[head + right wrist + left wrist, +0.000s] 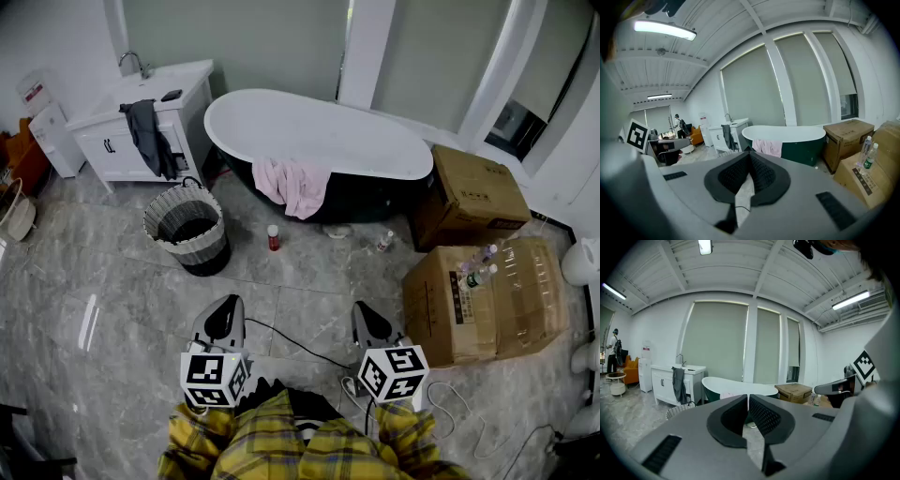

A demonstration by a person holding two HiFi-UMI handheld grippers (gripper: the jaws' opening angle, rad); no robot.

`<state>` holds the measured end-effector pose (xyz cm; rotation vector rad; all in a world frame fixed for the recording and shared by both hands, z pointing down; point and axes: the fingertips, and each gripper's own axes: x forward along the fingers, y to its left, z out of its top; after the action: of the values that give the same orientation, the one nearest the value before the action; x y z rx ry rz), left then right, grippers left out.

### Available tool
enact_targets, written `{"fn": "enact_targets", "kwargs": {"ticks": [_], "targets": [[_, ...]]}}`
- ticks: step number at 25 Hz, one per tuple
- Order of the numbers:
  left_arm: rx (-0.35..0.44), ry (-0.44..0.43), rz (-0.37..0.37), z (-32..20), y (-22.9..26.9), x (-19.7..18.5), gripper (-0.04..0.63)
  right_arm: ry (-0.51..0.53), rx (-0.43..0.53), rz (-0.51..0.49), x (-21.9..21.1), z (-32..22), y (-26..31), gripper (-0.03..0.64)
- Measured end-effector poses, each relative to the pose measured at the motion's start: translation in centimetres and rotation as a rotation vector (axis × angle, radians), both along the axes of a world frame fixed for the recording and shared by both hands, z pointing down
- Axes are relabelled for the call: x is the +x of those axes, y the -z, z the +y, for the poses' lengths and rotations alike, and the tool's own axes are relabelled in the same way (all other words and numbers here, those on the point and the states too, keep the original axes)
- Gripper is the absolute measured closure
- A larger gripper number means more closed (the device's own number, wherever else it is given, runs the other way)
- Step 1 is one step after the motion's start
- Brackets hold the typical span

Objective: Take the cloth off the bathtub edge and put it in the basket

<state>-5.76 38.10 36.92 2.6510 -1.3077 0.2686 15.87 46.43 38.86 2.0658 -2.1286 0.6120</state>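
A pink cloth (293, 185) hangs over the near edge of the white, dark-sided bathtub (375, 141); in the right gripper view the pink cloth (768, 147) shows just past the jaw tips. A woven basket (187, 228) stands on the floor left of the tub, its rim (677, 410) low in the left gripper view. My left gripper (223, 322) and right gripper (368, 324) are held close to my body, well short of the tub, both shut and empty. The jaws of each meet at the tips.
A white vanity (150, 117) with a dark towel (150, 137) stands at the far left. Cardboard boxes (483, 295) with bottles on top fill the right. A red bottle (273, 238) and a small white bottle (385, 241) stand on the floor before the tub. Cables (300, 345) trail near my feet.
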Motion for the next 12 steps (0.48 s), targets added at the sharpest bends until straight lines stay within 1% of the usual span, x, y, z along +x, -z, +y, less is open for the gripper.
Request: {"fn": "enact_targets", "kwargs": {"ticks": [6,12], "targets": [[-0.021,-0.008,-0.008,0.5,-0.4,0.6,0.568,-0.002,-0.011,-0.012,0.2,0.4,-0.4,0.592],[-0.018,-0.002,-0.006,0.1,-0.4,1.4,0.568,-0.005,0.002,-0.03,1.2,0.0,-0.4,0.592]]}}
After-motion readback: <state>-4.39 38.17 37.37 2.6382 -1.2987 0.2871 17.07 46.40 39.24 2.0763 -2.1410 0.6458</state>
